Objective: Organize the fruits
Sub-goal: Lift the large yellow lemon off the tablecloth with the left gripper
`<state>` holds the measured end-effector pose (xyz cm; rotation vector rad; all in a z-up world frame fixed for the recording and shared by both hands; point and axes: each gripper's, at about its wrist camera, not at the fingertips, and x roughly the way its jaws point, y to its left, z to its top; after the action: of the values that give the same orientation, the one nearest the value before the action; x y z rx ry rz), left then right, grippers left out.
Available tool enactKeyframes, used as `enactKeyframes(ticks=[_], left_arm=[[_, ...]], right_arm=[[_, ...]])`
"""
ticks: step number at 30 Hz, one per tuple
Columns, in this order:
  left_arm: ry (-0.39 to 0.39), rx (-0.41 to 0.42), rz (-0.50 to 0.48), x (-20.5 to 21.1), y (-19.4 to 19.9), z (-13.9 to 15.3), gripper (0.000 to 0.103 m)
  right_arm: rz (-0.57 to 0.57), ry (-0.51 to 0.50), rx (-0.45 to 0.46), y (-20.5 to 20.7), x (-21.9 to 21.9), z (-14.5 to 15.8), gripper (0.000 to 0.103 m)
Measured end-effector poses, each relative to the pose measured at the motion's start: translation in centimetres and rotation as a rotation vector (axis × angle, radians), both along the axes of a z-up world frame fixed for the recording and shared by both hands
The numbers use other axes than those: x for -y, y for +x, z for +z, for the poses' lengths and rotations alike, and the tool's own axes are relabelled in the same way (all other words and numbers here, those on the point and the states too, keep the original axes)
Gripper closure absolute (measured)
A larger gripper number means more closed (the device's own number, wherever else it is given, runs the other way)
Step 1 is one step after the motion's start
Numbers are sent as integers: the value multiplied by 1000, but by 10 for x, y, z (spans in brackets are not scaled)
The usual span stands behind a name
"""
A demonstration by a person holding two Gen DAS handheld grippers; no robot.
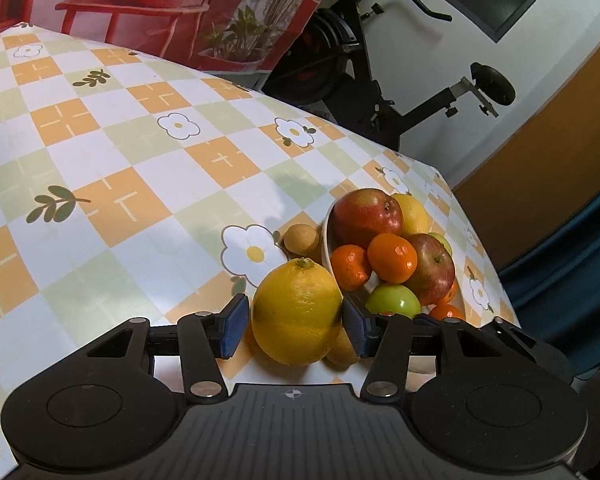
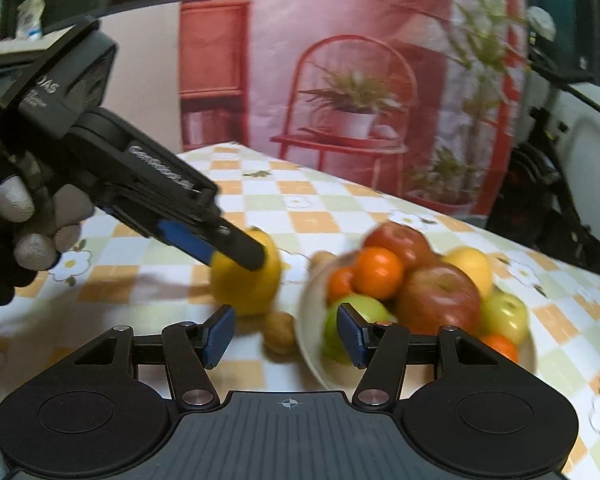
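Note:
My left gripper point(image 1: 295, 326) has its blue pads around a large yellow lemon point(image 1: 296, 312), which rests on the table; the right pad touches it and a narrow gap shows at the left pad. The lemon also shows in the right wrist view point(image 2: 246, 280), with the left gripper's fingers point(image 2: 236, 250) on it. A white bowl point(image 1: 327, 240) beside it holds red apples point(image 1: 366, 216), oranges point(image 1: 392, 258), a green apple point(image 1: 394, 302) and another lemon point(image 1: 414, 214). My right gripper point(image 2: 286, 334) is open and empty, hovering before the bowl point(image 2: 312, 344).
Two small brown fruits lie on the table, one beyond the lemon point(image 1: 301, 239) and one near the bowl's rim point(image 2: 279, 332). The checked tablecloth point(image 1: 140, 168) stretches left. An exercise bike point(image 1: 364, 80) stands past the far table edge.

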<state>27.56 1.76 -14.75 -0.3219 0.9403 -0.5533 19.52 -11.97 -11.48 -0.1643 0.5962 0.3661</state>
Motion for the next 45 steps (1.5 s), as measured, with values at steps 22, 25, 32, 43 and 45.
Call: enactKeyframes(ticks=[22, 25, 32, 43, 45], left_arm=[[-69, -14, 33, -15, 16, -10, 49], [-75, -21, 25, -18, 16, -11, 49], [-87, -28, 39, -19, 19, -12, 49], [-112, -20, 30, -15, 20, -11, 59], [-104, -9, 24, -14, 18, -10, 59]], right_arm=[[46, -62, -140, 60, -52, -17, 57], [45, -52, -138, 59, -49, -18, 57], [40, -42, -130, 57, -47, -19, 57], [35, -20, -125, 55, -42, -22, 57], [35, -20, -128, 55, -42, -23, 57]])
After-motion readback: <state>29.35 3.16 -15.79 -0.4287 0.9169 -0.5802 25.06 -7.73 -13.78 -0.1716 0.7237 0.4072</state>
